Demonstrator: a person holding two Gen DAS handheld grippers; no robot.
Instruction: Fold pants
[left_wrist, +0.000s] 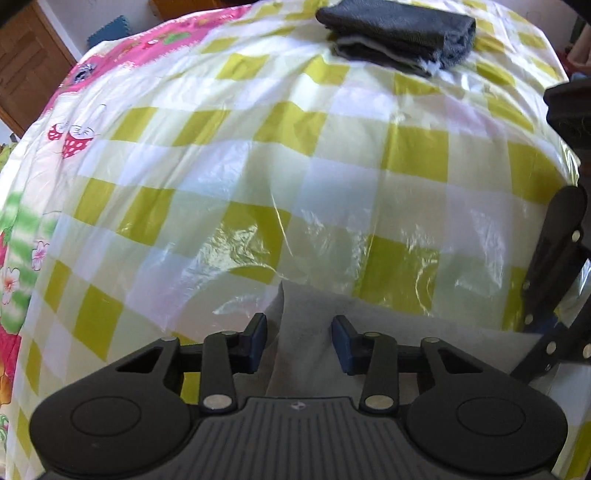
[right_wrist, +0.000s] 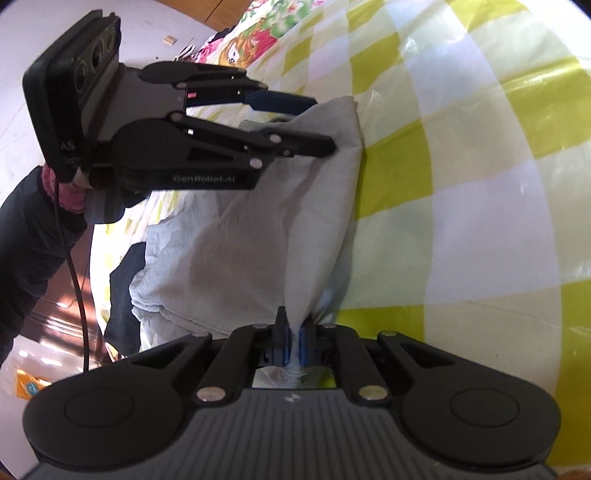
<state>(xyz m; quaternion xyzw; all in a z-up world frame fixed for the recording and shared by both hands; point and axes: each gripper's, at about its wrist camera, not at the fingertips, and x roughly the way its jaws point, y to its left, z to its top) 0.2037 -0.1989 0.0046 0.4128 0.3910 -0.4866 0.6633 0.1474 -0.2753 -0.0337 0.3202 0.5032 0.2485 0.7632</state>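
The right gripper (right_wrist: 293, 341) is tipped down towards the bed, its blue pads pressed together on a bunched corner of the pale grey pants (right_wrist: 258, 229), which rise in a taut ridge from the pinch. The left gripper (right_wrist: 325, 123) reaches in from the side and angles steeply down at the far corner of the same edge. Its fingers stand part-way apart, astride the grey cloth; seen from the left wrist, both blue pads (left_wrist: 258, 341) are clear of the fabric, so it has no hold. A hand in a pink cuff (right_wrist: 64, 192) and dark sleeve (right_wrist: 26, 236) carries it, a black cable hanging below.

The pants lie at the near edge of the bed on a green-and-white checked plastic sheet (left_wrist: 332, 155), the rest crumpled towards the bedside. Beyond them the sheet runs broad and bare up to a folded dark garment (left_wrist: 395, 33) near the far edge. A pink cartoon-print cover (left_wrist: 74, 136) borders the left side.

The left gripper's side reads "GenRobot.AI" (right_wrist: 204, 179).
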